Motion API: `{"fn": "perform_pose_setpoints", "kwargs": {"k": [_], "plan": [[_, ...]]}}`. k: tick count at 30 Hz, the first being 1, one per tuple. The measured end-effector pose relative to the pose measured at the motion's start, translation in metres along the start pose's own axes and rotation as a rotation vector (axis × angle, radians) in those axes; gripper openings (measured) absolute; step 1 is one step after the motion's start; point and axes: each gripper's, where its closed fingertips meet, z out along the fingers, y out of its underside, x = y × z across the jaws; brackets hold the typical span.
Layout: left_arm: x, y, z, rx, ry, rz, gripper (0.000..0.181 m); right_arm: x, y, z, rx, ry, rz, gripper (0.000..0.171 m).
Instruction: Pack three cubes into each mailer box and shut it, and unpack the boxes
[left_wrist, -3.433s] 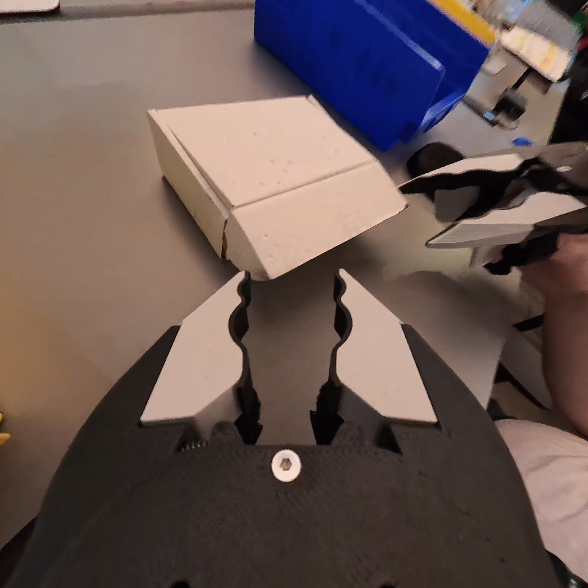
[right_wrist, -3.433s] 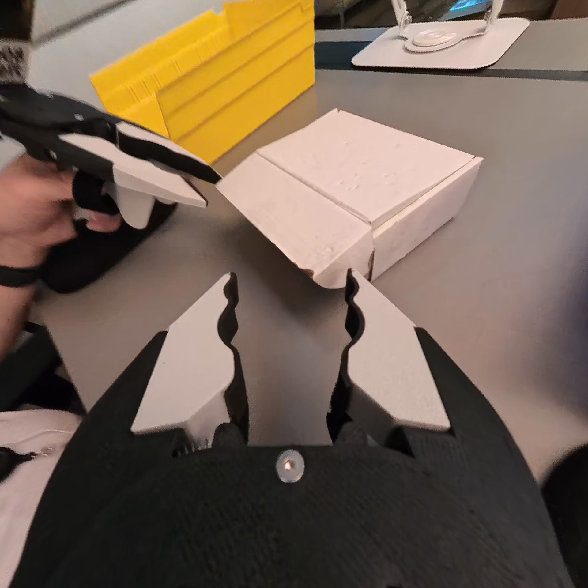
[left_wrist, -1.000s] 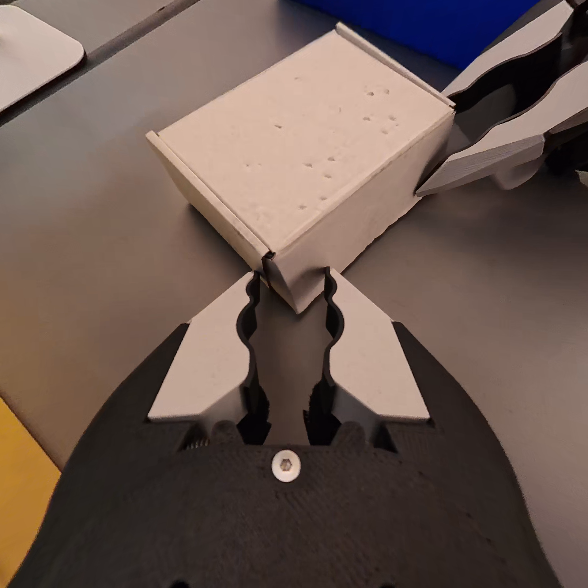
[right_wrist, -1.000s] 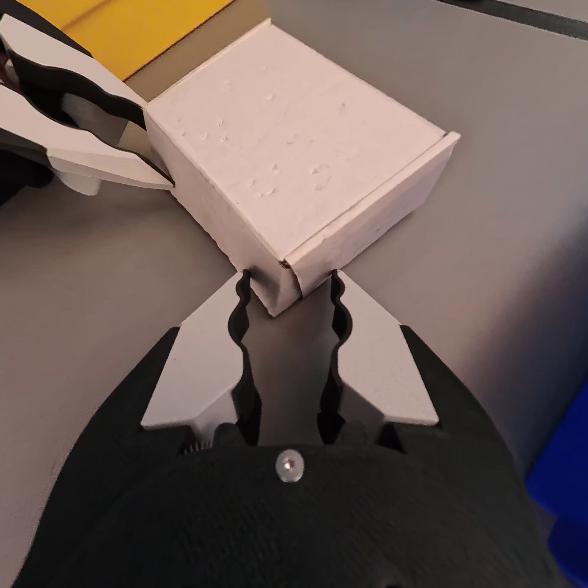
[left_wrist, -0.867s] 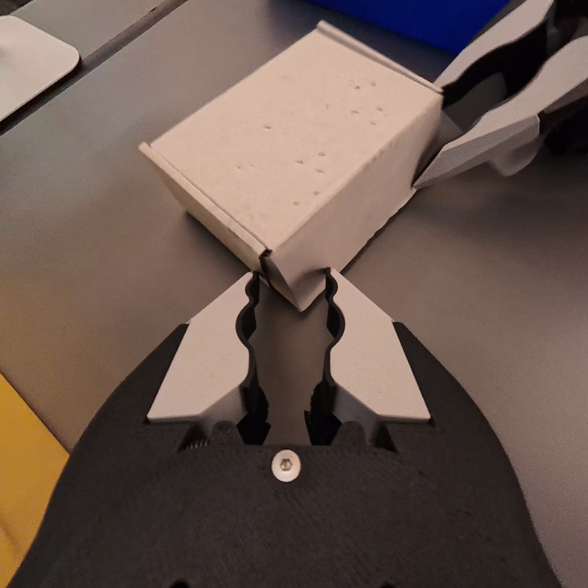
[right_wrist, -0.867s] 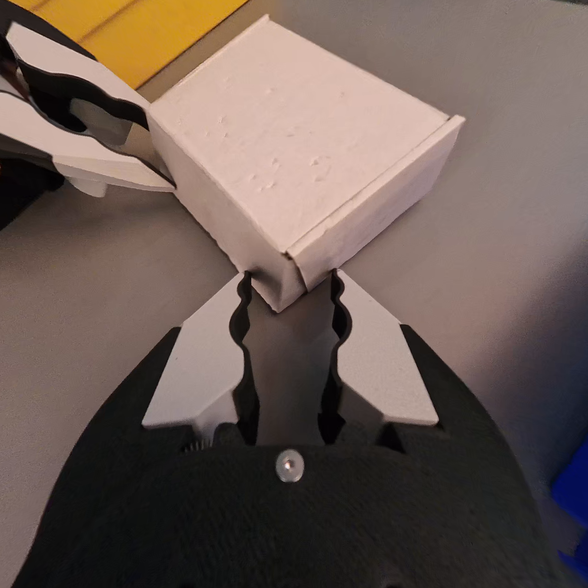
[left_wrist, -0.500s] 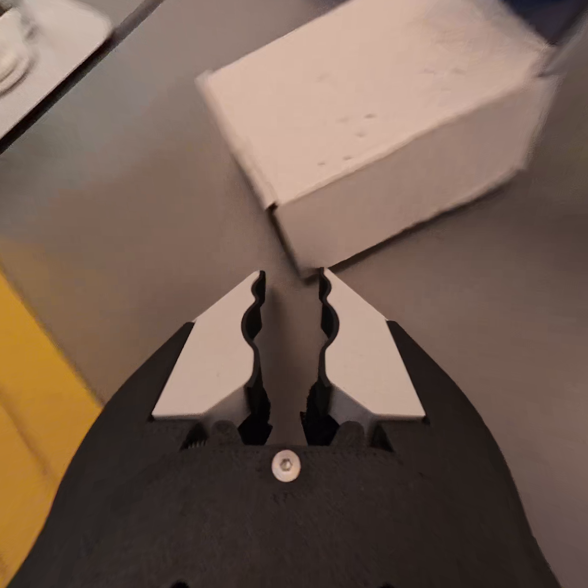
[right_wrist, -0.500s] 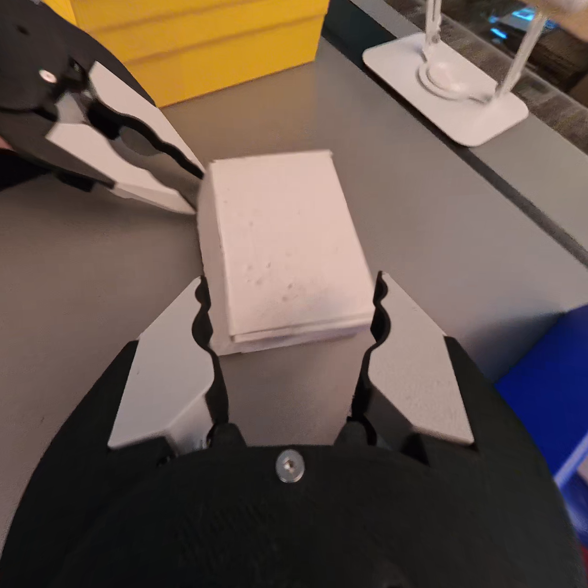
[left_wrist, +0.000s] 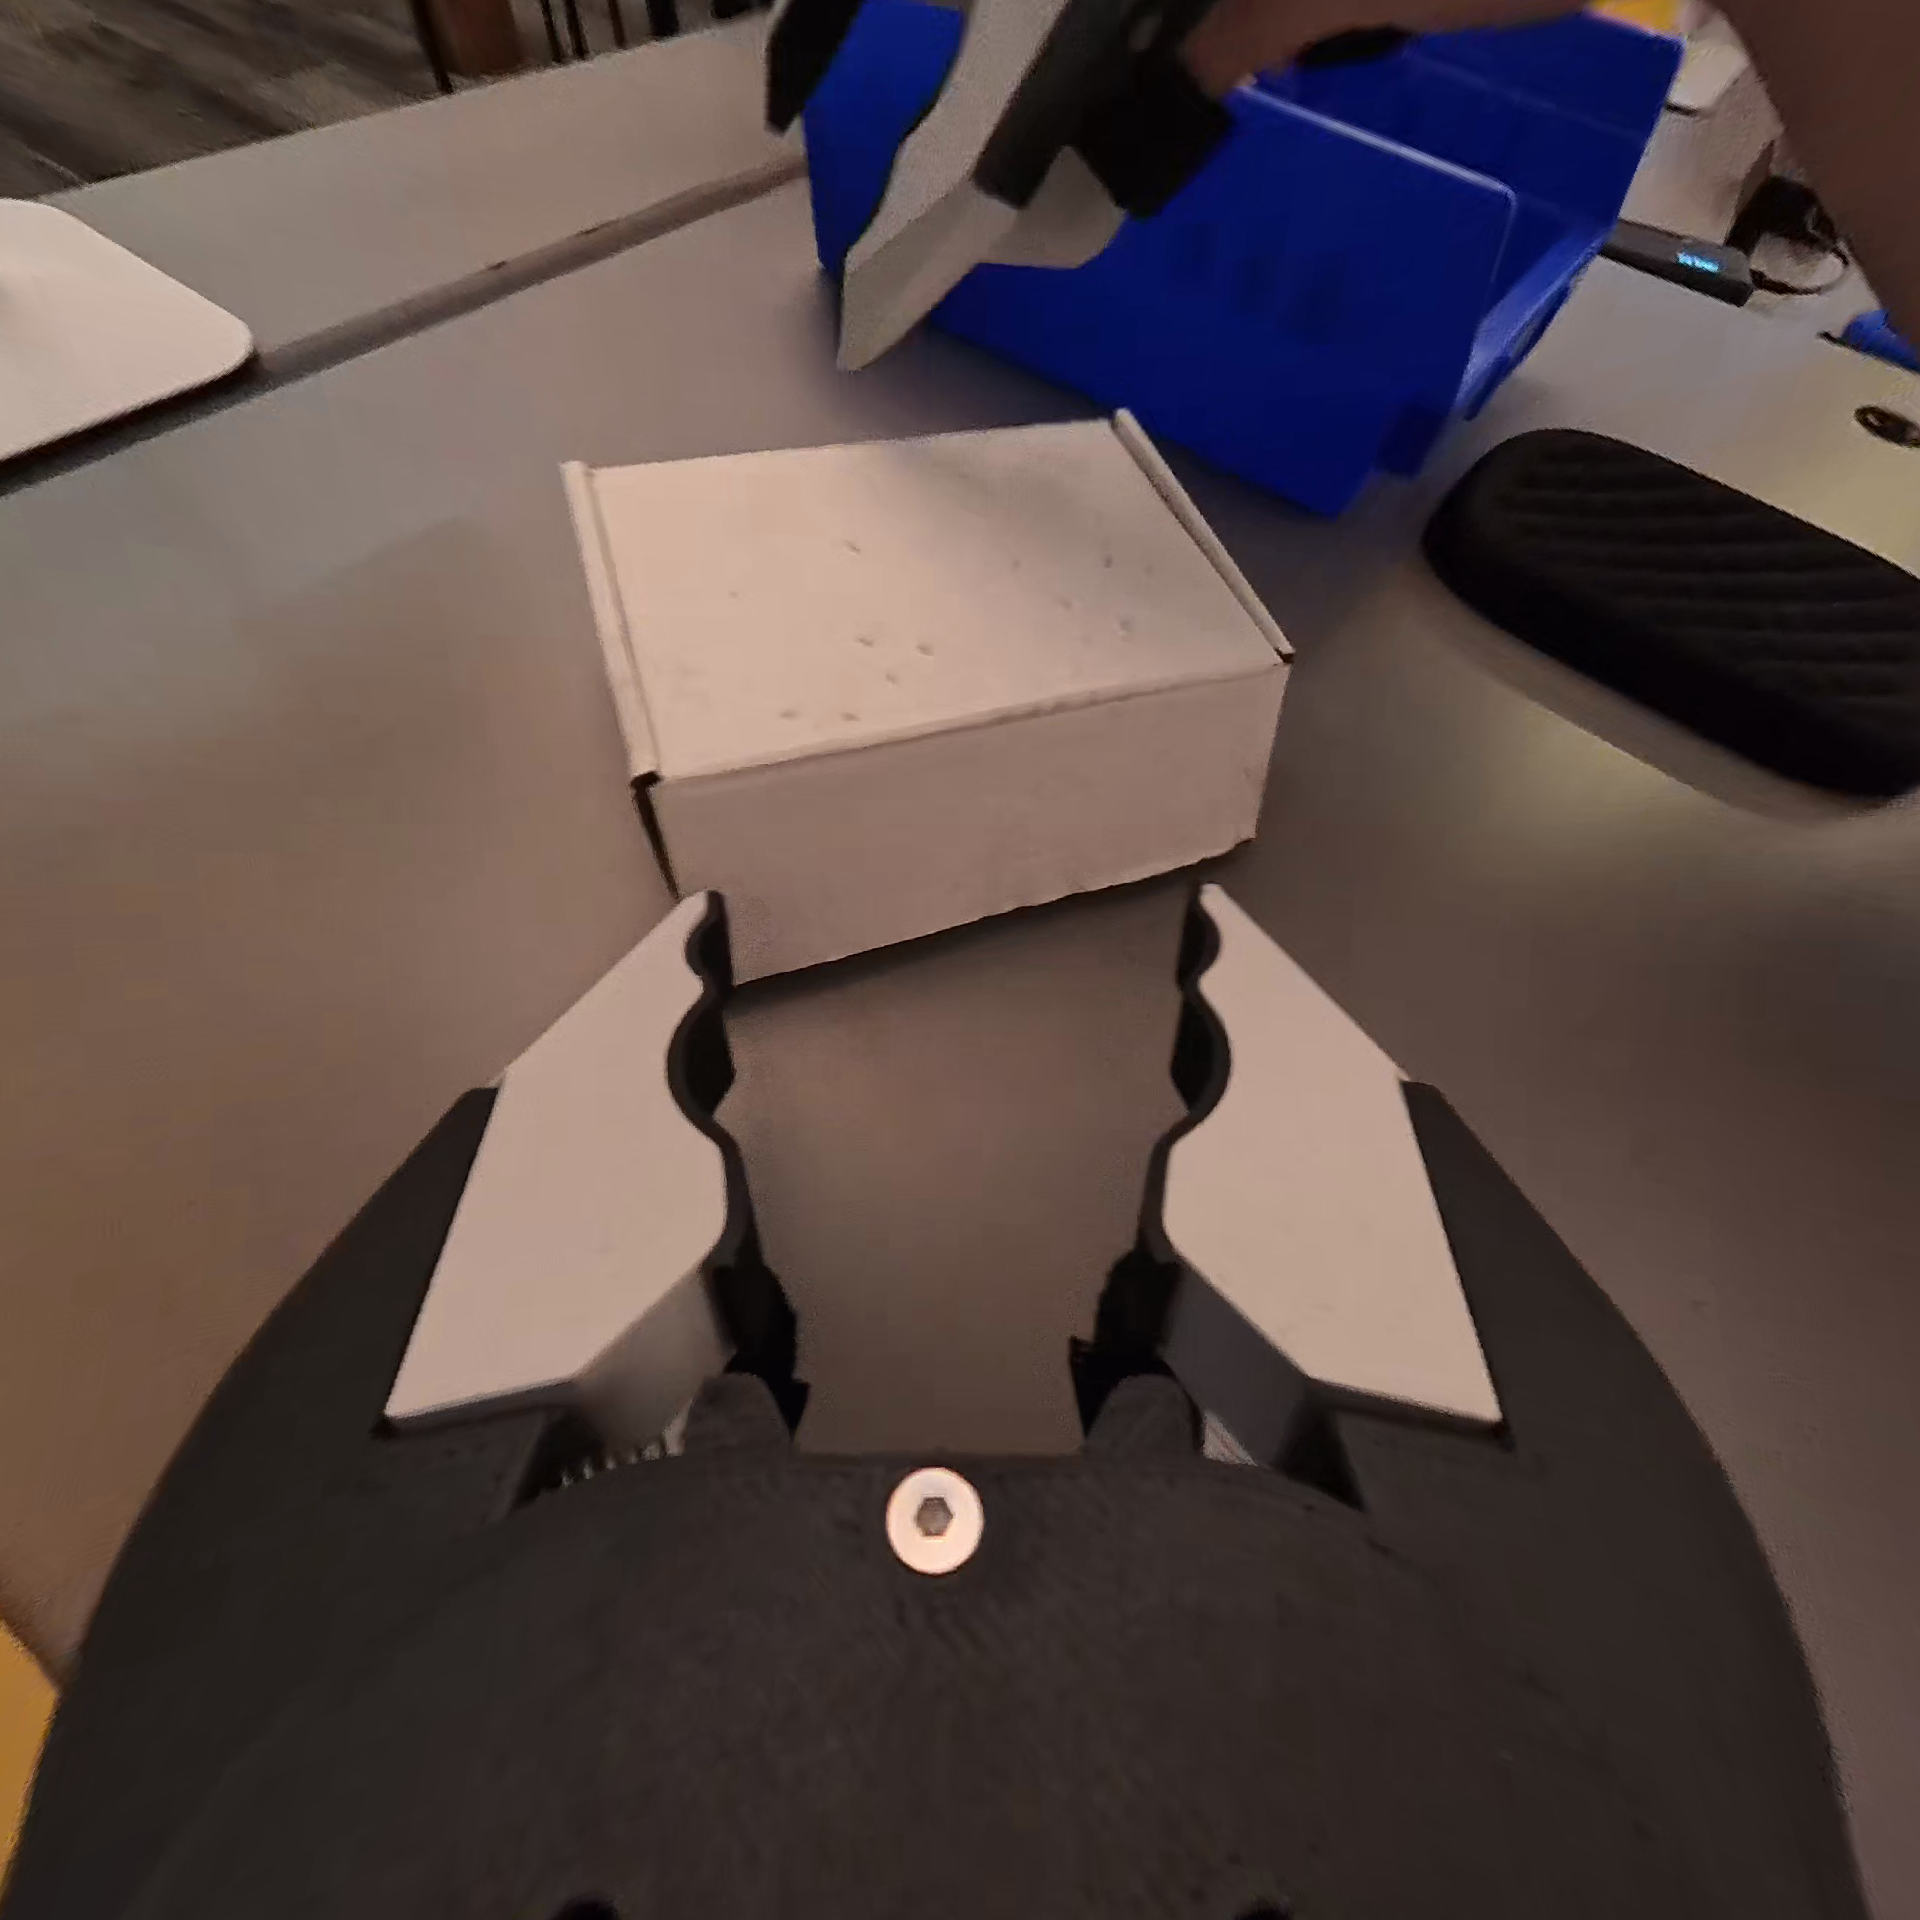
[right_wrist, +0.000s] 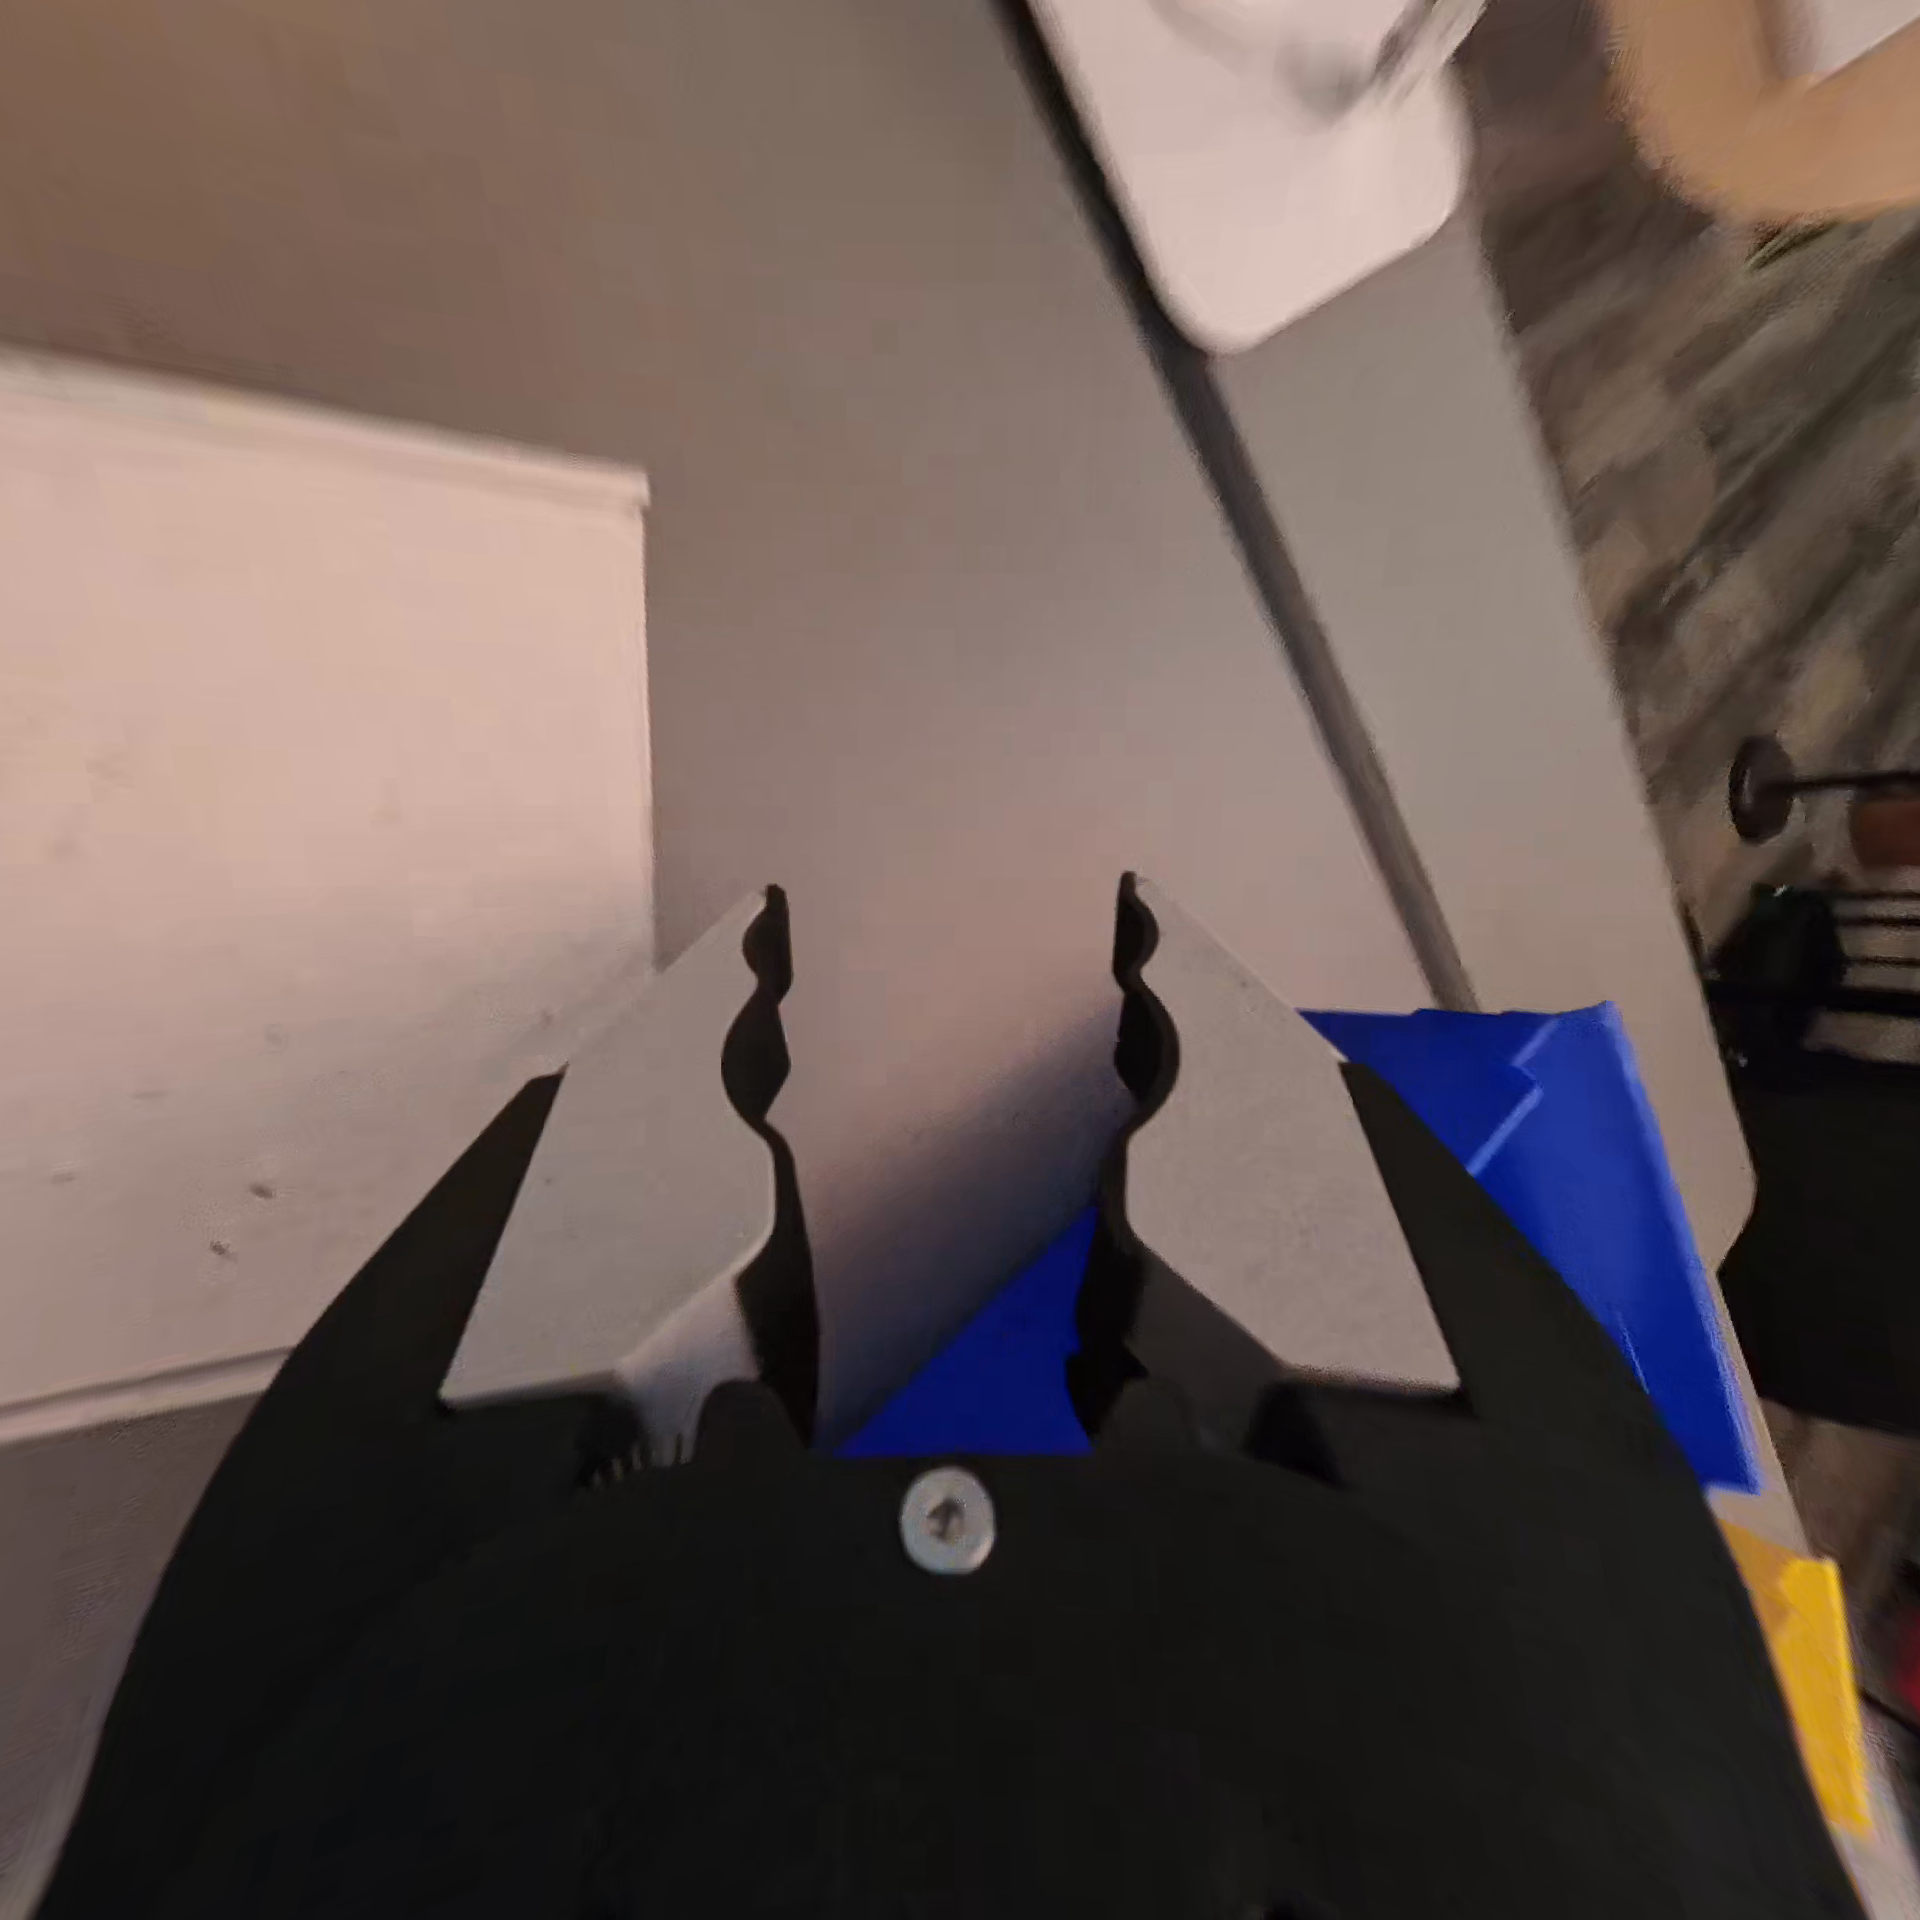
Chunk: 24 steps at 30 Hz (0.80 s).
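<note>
A closed white mailer box sits on the grey table. My left gripper is open, its fingertips level with the box's near side, the left finger touching or almost touching the near left corner. My right gripper is open and empty, lifted above the table; in the left wrist view it hangs above the box's far side. The same box shows at the left edge of the blurred right wrist view. No cubes are visible.
A blue bin stands behind the box at the right, also under my right gripper. A black padded rest lies at the right. A white stand base sits at the far left. A yellow thing shows low right.
Both grippers left the box's opposite corners. The left one turned to face the box's long side and opened wider. The right one opened, then lifted up and away toward the blue bin.
</note>
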Motion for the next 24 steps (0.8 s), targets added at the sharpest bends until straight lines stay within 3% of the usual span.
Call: {"fn": "perform_pose_setpoints", "kwargs": {"k": [1, 4, 9, 10, 12, 16, 19, 24], "plan": [[0.005, 0.003, 0.003, -0.018, 0.017, 0.012, 0.090, -0.004, 0.010, 0.008, -0.073, -0.042, -0.027, 0.060], [0.010, 0.011, 0.008, -0.060, -0.010, 0.112, 0.099, -0.029, 0.030, 0.020, -0.148, -0.211, -0.093, 0.050], [0.005, 0.026, 0.008, -0.138, -0.069, 0.182, 0.121, -0.087, 0.041, 0.002, -0.176, -0.462, -0.055, 0.038], [0.004, 0.028, 0.008, -0.160, -0.061, 0.176, 0.128, -0.101, 0.047, -0.003, -0.199, -0.509, -0.064, 0.042], [0.004, 0.027, 0.003, -0.164, -0.033, 0.180, 0.132, -0.117, 0.058, -0.003, -0.218, -0.526, -0.131, 0.070], [0.008, 0.026, -0.015, -0.190, 0.060, 0.258, 0.124, -0.130, 0.052, -0.006, -0.124, -0.519, -0.183, 0.074], [-0.008, 0.032, -0.026, -0.323, 0.024, 0.361, 0.121, -0.133, 0.043, -0.007, -0.035, -0.473, -0.273, 0.076], [-0.028, 0.040, -0.030, -0.565, 0.066, 0.511, 0.117, -0.152, 0.032, -0.003, 0.069, -0.584, -0.270, 0.087]]}}
